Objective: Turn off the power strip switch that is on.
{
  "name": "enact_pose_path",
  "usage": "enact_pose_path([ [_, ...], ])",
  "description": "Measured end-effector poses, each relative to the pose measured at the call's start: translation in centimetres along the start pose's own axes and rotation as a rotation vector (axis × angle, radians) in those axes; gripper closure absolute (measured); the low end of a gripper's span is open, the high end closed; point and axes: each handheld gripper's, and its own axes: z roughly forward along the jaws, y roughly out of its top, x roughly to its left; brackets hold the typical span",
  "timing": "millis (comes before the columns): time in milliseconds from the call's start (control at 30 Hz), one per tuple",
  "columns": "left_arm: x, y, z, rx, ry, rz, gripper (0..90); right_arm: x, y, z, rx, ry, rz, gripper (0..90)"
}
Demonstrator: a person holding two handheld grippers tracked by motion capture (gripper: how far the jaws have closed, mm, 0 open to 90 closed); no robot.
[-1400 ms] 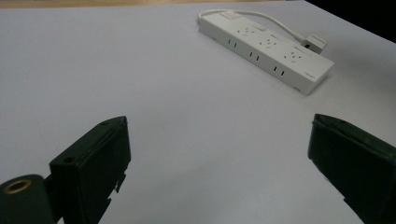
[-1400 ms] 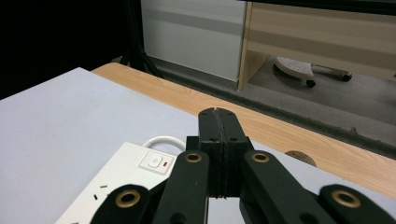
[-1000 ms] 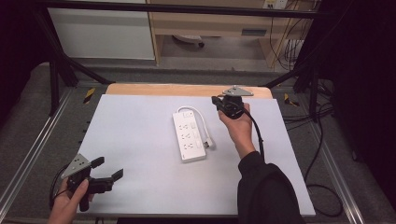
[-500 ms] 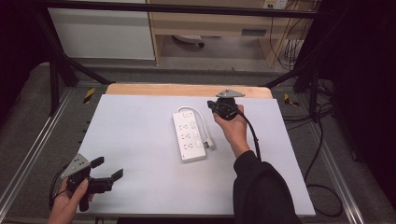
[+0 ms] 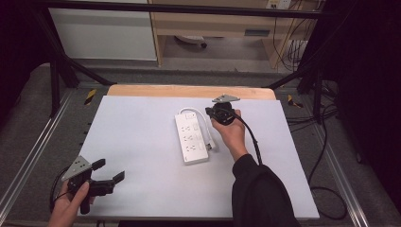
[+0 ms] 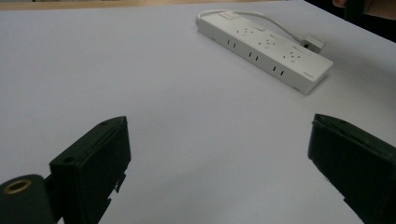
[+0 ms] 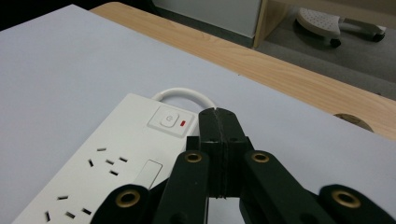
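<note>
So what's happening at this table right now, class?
A person holds tongs in each hand over a white table. The right tongs, shut with nothing between them, sit at the switch end of a white power strip, their tips close to its power button. The left tongs are open near the table's front left corner, away from the strip.

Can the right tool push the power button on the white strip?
Probably yes. The right tool is shut and sits just beside the power button on the white strip, with nothing between them.
</note>
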Motion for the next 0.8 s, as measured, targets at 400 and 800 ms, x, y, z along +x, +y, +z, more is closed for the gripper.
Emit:
enact_pose_path([
  [400,0.0,0.0,0.0,0.001,-0.001,-0.001,5.8,0.9,-0.8,0.9,0.025,0.016,-0.019,90.0],
  [800,0.1,0.0,0.0,0.001,0.000,-0.001,5.8,1.4,-1.2,1.4,0.041,0.029,-0.022,90.0],
])
